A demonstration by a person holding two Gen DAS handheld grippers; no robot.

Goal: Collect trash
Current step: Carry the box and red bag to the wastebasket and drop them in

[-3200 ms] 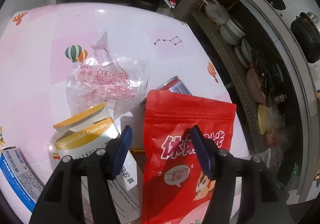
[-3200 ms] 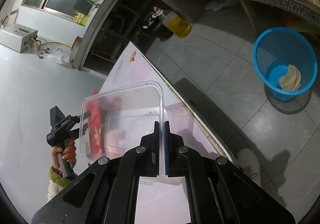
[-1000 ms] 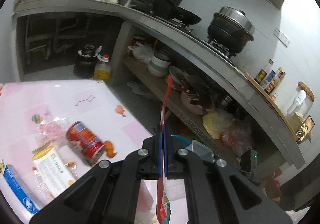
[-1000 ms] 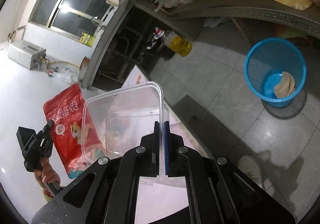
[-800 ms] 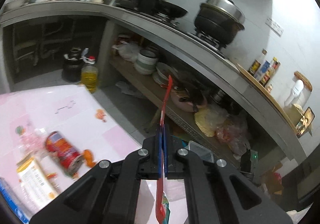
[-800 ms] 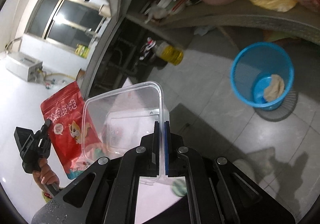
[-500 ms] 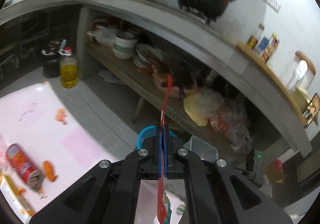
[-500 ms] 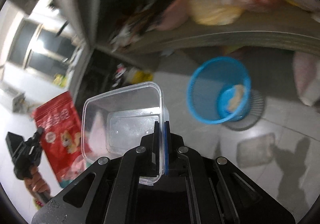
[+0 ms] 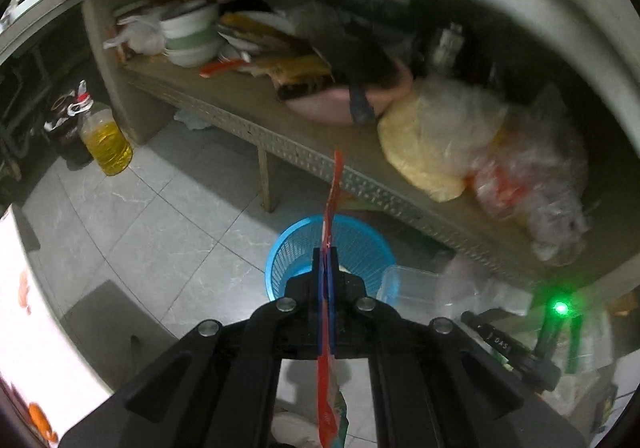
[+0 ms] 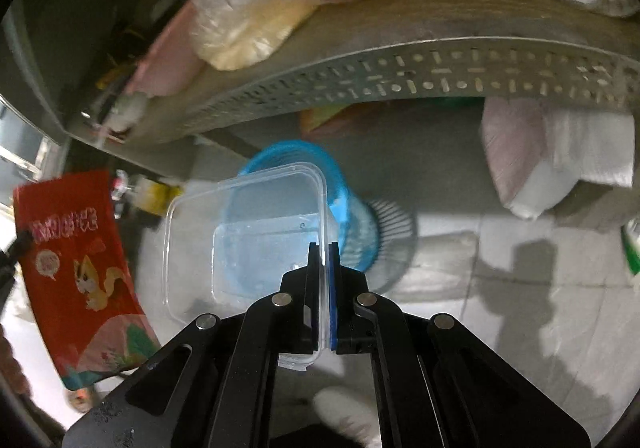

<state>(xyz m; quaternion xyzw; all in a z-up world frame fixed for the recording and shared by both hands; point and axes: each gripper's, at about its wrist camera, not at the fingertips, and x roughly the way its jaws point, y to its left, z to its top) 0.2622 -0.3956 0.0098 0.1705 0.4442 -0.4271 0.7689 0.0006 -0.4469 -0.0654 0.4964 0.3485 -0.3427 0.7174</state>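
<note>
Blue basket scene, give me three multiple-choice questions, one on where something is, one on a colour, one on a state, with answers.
1. Where is the blue basket?
A. on the shelf
B. on the tiled floor
C. on the table

2. What colour is the snack bag in the left gripper?
A. red
B. green
C. black

3. How is the clear plastic container held?
A. lying loose
B. balanced on open jaws
C. pinched by its rim in the right gripper

Answers: B, it stands on floor tiles below the shelf; A, red printed front; C, jaws closed on the rim.
</note>
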